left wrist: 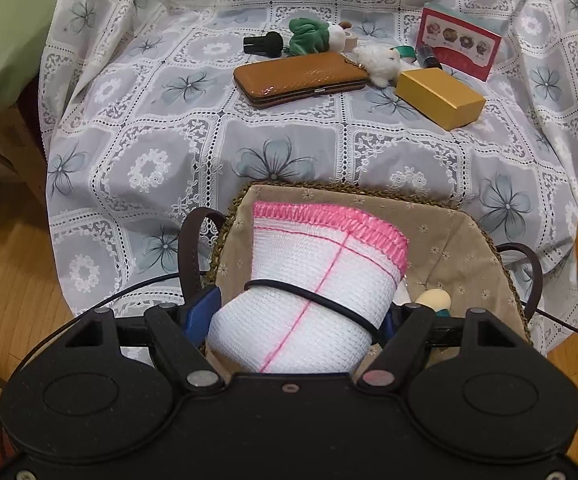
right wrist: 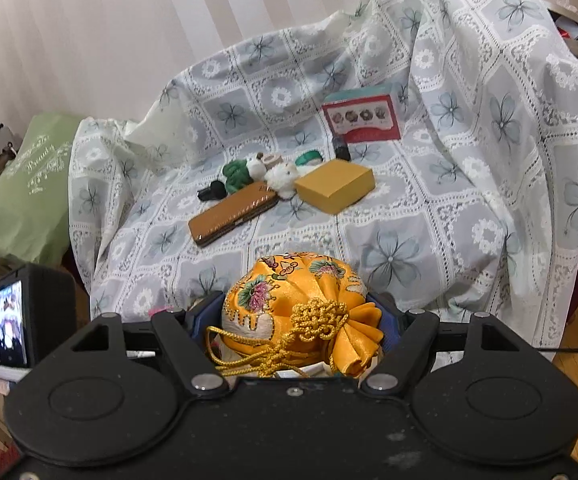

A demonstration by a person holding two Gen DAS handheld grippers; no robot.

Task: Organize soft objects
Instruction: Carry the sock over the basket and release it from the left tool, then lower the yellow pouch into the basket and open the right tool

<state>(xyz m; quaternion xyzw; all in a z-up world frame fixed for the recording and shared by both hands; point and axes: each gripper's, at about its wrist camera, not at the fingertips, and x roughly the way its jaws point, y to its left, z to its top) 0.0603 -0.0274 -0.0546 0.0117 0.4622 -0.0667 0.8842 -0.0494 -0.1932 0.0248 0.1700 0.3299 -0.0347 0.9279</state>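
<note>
Left wrist view shows my largest piece first: the lace cloth (left wrist: 289,148) draped over what looks like a chair or sofa, which serves as the sorting surface. I cannot tell what is under it.

Near its front edge sits the basket (left wrist: 469,232), lined in beige fabric, and I read it as the place for soft things. My left gripper (left wrist: 301,312) points steeply down over it and is clamped on the white mesh roll (left wrist: 313,276), pink-trimmed and bound by a black band. The blue pads press its sides, so the roll hangs just above the liner, well placed for release. A small cream-coloured item (left wrist: 433,300) already lies inside.

Right wrist view has my right gripper (right wrist: 295,320) pitched down less steeply, closed about the yellow pouch (right wrist: 289,300), its gold cord dangling loose. I hold it by the body so that the cord stays clear. I judge that it goes into the basket next.

Further back lie the hard things: the red box (left wrist: 461,40), gold box (left wrist: 441,98) and brown case (left wrist: 301,76). Touching the case's far end is the white plush (left wrist: 381,62), with the green plush (left wrist: 309,36) just behind, both not yet gathered.
</note>
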